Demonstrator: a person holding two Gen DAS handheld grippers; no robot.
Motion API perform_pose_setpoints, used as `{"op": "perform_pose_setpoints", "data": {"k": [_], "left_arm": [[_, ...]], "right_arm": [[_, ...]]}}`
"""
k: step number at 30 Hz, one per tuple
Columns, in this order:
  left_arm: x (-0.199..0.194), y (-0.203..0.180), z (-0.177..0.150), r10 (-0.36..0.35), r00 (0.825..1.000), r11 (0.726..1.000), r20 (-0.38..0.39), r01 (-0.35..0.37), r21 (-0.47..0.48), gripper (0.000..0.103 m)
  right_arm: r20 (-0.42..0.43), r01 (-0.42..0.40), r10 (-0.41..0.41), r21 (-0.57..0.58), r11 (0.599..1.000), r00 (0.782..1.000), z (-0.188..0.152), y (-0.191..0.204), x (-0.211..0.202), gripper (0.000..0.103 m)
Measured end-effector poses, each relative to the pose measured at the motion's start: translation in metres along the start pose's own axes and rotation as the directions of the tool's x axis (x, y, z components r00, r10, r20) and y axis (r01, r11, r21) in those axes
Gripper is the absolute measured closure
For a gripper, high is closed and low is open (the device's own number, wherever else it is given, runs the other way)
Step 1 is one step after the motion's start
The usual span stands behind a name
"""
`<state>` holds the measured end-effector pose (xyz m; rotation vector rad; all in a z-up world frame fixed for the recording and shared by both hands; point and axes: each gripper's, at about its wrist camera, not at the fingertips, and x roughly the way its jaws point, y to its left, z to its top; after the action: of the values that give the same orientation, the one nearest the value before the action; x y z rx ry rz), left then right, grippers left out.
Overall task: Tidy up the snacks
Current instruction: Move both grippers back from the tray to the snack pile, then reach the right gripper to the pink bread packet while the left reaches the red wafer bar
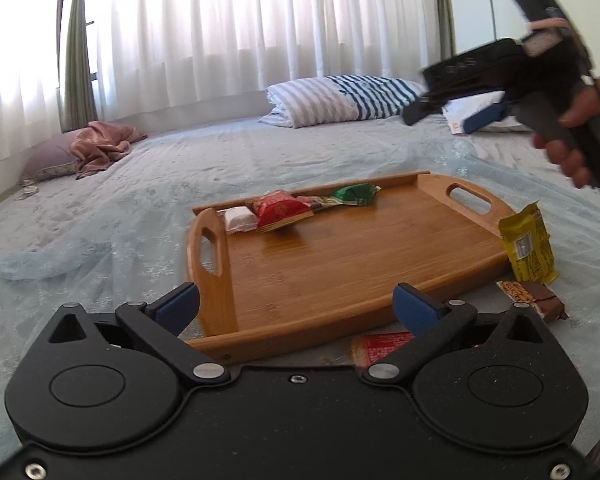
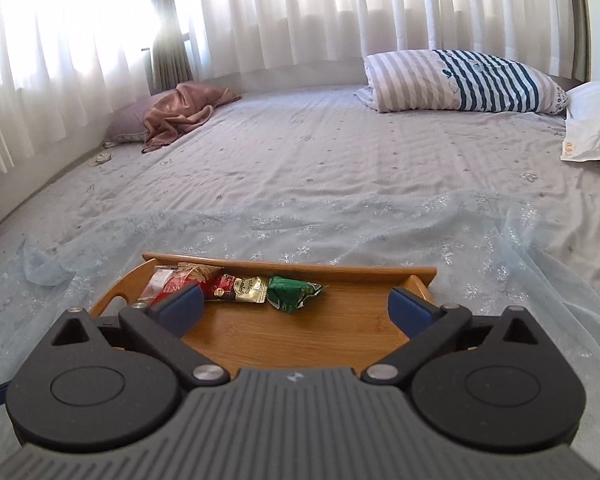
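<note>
A wooden tray (image 1: 340, 264) (image 2: 292, 336) lies on the bed. Along its far rim lie a white packet (image 1: 241, 218), a red packet (image 1: 280, 210) (image 2: 188, 280), a small cream sachet (image 2: 251, 289) and a green packet (image 1: 354, 194) (image 2: 294, 292). On the bedspread right of the tray are a yellow packet (image 1: 528, 248), a brown bar (image 1: 534, 300) and a red wrapper (image 1: 380, 346), which is partly hidden by my left gripper's finger. My left gripper (image 1: 296, 304) stands open and empty over the tray's near edge. My right gripper (image 2: 296, 304) (image 1: 450, 115) is open and empty, held by a hand (image 1: 572, 136) above the tray.
A striped pillow (image 2: 460, 82) and a white pillow (image 2: 596, 128) lie at the far right of the bed. A pink cloth (image 2: 180, 114) sits on a mauve cushion at the far left. White curtains hang behind. A sheer pale-blue cloth (image 2: 380, 220) is spread under the tray.
</note>
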<state>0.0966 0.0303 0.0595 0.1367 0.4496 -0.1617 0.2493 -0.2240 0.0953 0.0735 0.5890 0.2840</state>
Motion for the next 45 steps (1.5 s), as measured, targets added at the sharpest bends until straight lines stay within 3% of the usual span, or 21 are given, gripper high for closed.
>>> {"op": "perform_pose_setpoints", "data": {"k": [6, 12, 19, 25, 32, 45], "left_arm": [[-0.017, 0.014, 0.000, 0.032, 0.999, 0.999, 0.003, -0.032, -0.040, 0.000], [-0.029, 0.035, 0.001, 0.095, 0.995, 0.994, -0.002, -0.095, -0.057, 0.000], [-0.042, 0.058, -0.005, 0.021, 1.000, 0.985, -0.016, -0.023, -0.172, 0.000], [-0.043, 0.049, -0.013, 0.036, 0.998, 0.987, -0.046, -0.043, -0.152, 0.000], [-0.043, 0.035, -0.022, -0.029, 0.997, 0.987, -0.067, 0.018, -0.157, 0.000], [-0.044, 0.020, -0.026, -0.078, 0.993, 0.986, -0.088, 0.064, -0.152, 0.000]], "right_arm": [[0.037, 0.027, -0.029, 0.031, 0.999, 0.999, -0.031, -0.013, -0.037, 0.000], [-0.016, 0.030, -0.028, 0.092, 0.995, 0.999, -0.071, -0.034, -0.057, 0.000], [-0.054, -0.030, 0.041, 0.186, 0.982, 0.998, -0.118, -0.045, -0.077, 0.000], [-0.109, -0.045, 0.058, 0.119, 0.992, 0.992, -0.151, -0.029, -0.087, 0.000], [-0.105, -0.109, 0.121, 0.117, 0.987, 0.987, -0.176, -0.005, -0.107, 0.000], [-0.148, -0.202, 0.209, 0.064, 0.977, 0.967, -0.194, 0.035, -0.101, 0.000]]}}
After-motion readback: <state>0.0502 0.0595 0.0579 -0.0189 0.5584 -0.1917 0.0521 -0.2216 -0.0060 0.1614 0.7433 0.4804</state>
